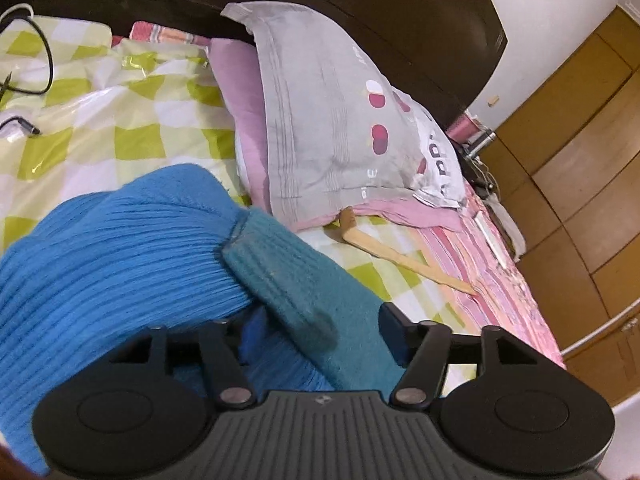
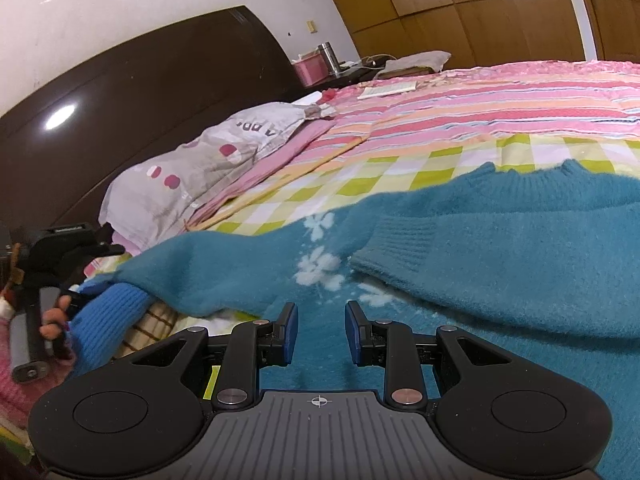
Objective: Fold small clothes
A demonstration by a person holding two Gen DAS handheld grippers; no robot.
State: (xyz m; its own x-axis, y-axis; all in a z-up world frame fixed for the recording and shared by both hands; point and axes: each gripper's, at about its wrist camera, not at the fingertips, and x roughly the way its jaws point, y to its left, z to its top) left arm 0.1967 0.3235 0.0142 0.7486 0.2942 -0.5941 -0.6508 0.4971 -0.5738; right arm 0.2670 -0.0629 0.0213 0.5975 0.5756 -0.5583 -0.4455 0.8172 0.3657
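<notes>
A teal knit sweater (image 2: 500, 264) with white flowers lies spread on the checked bedsheet (image 2: 360, 184), one sleeve cuff (image 2: 384, 252) folded onto its body. My right gripper (image 2: 320, 332) hovers low over the sweater's front. Its blue pads (image 2: 289, 332) stand a little apart, with flat cloth showing between them. In the left wrist view my left gripper (image 1: 320, 332) is open with a teal ribbed cuff (image 1: 280, 272) lying loose between its jaws. A bright blue ribbed knit (image 1: 112, 264) hides its left finger. A person's hand (image 2: 54, 320) holds that left gripper (image 2: 112, 240) at the sweater's far left end.
A grey pillow (image 1: 332, 120) leans on the dark headboard (image 1: 360, 8). Past the cuff a wooden stick (image 1: 400, 260) lies on the sheet. Black cables (image 1: 40, 60) trail at the far left. A nightstand holds a pink box (image 2: 312, 68) and a metal flask (image 2: 328, 54); wooden wardrobes (image 2: 480, 8) stand behind.
</notes>
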